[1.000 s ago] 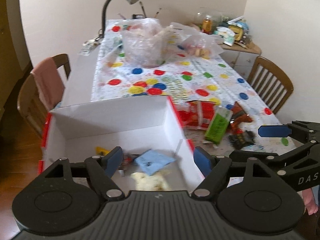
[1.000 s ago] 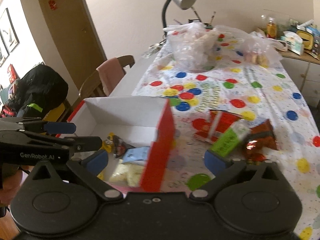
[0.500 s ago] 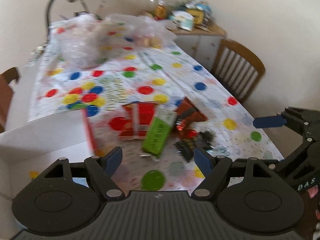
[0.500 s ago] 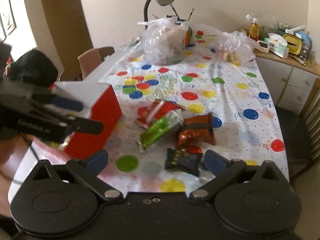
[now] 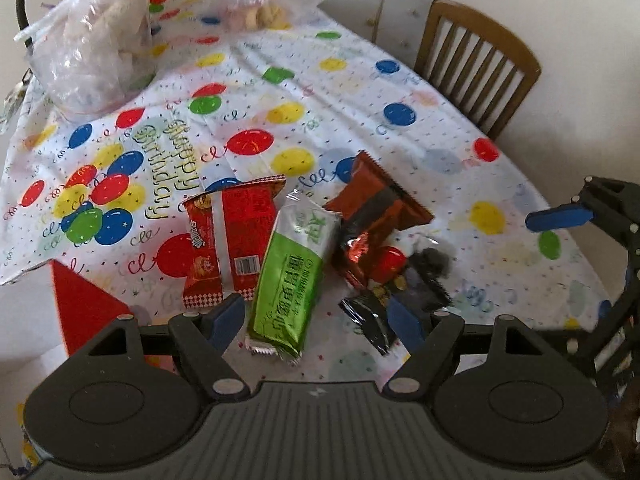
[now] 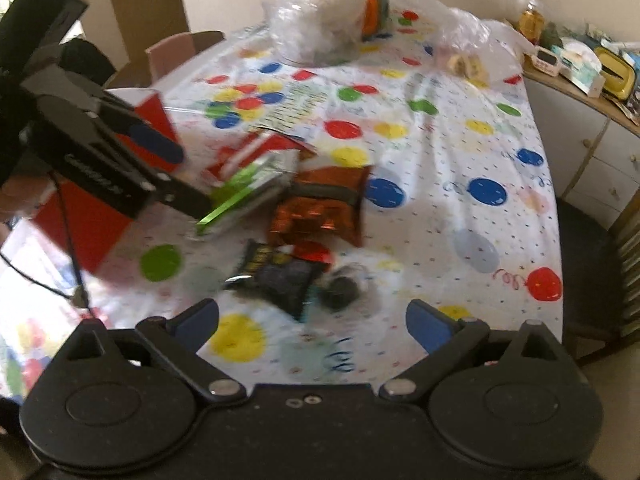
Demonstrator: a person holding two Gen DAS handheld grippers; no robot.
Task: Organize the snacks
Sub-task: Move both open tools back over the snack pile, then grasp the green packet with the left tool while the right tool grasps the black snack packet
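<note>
On the balloon tablecloth [image 5: 360,92], one red box [image 5: 80,300] sits at 8 o'clock of four snack packs bunched mid-table: a red pack [image 5: 232,232], a green pack [image 5: 296,268], a brown pack [image 5: 376,208] and a black pack [image 5: 400,296]. Two clear bags [image 5: 96,48] lie at 11 o'clock. The left gripper [image 5: 316,320] and the right gripper [image 6: 312,320] both gape, holding nothing, over the packs.

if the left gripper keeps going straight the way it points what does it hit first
Most likely the green packet, which lies between the open fingers of the left gripper; depth is hard to judge.
</note>
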